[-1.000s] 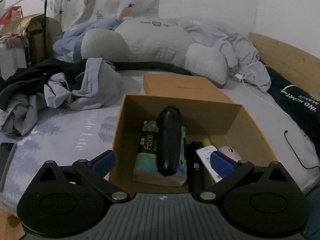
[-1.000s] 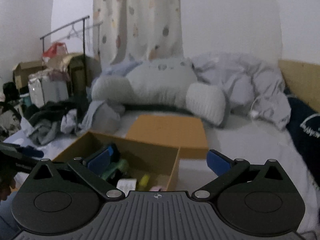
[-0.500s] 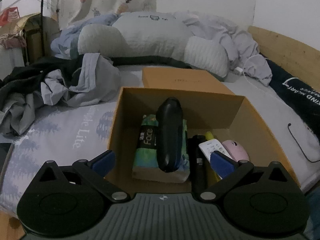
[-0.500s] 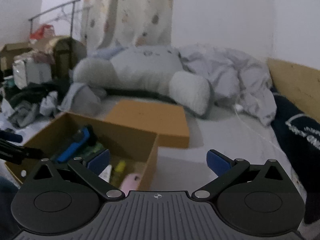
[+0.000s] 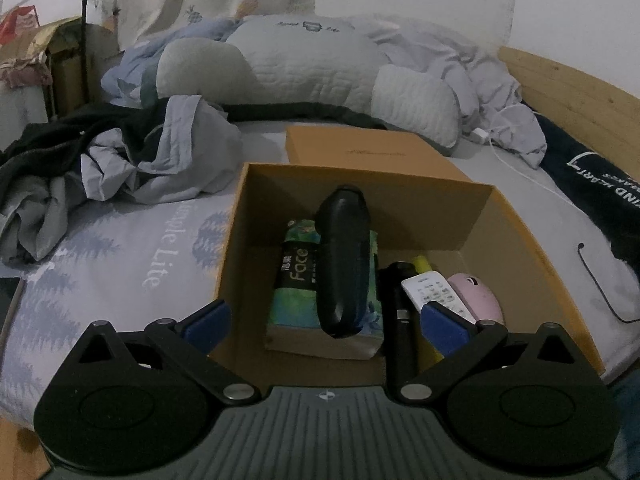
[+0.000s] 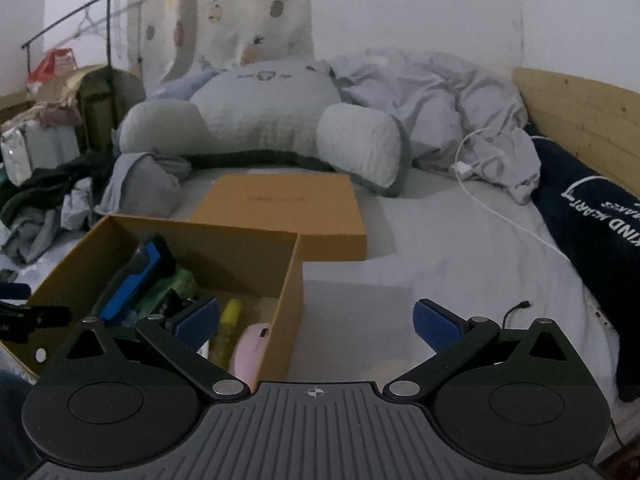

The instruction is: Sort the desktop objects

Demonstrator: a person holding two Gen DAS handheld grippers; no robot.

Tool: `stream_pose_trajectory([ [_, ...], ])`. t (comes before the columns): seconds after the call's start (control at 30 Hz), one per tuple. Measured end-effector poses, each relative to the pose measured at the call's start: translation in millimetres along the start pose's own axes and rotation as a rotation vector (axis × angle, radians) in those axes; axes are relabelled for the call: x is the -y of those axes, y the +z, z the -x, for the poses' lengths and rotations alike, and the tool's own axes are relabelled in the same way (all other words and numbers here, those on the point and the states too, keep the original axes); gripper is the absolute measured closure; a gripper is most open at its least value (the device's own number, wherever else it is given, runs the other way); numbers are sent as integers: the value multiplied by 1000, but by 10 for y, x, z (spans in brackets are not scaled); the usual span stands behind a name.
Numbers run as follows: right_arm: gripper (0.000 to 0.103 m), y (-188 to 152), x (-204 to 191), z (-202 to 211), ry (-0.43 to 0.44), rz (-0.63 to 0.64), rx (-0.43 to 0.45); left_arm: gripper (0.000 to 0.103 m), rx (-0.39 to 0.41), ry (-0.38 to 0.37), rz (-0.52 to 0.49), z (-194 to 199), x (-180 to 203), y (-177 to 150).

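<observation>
An open brown cardboard box (image 5: 516, 232) sits on the bed. Inside lie a green tissue pack (image 5: 294, 276), a dark case (image 5: 344, 276) on top of it, a black pen-like item (image 5: 400, 312), a yellow marker (image 5: 422, 264), a white remote (image 5: 434, 292) and a pink mouse (image 5: 478, 294). My left gripper (image 5: 324, 326) is open and empty at the box's near edge. My right gripper (image 6: 316, 320) is open and empty, straddling the box's right wall (image 6: 292, 284). The box lid (image 6: 288, 208) lies flat behind the box.
A big grey cushion (image 5: 304, 68) and rumpled bedding fill the back. Crumpled clothes (image 5: 120, 152) lie left. A white charger cable (image 6: 492, 204) and a dark blue garment (image 6: 592, 220) lie right, by the wooden bed frame (image 6: 580, 116). A black cable (image 5: 600, 280) lies right of the box.
The left gripper has moved slightly closer over the box. The right gripper has swung right, so the box sits further left in its view. Both stay open.
</observation>
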State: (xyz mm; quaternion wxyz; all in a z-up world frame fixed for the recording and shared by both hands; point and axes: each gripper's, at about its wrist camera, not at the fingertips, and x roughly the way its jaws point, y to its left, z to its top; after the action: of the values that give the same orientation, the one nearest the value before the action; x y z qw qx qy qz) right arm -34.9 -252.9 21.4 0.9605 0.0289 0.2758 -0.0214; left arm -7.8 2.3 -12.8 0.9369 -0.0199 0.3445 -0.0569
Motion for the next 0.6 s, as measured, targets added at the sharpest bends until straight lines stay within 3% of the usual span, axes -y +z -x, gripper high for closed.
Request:
stream_pose_trajectory([
  [0.6,0,-25,-151,-103,44,14,-75,0,-10,1,11,-35,-51,-4],
])
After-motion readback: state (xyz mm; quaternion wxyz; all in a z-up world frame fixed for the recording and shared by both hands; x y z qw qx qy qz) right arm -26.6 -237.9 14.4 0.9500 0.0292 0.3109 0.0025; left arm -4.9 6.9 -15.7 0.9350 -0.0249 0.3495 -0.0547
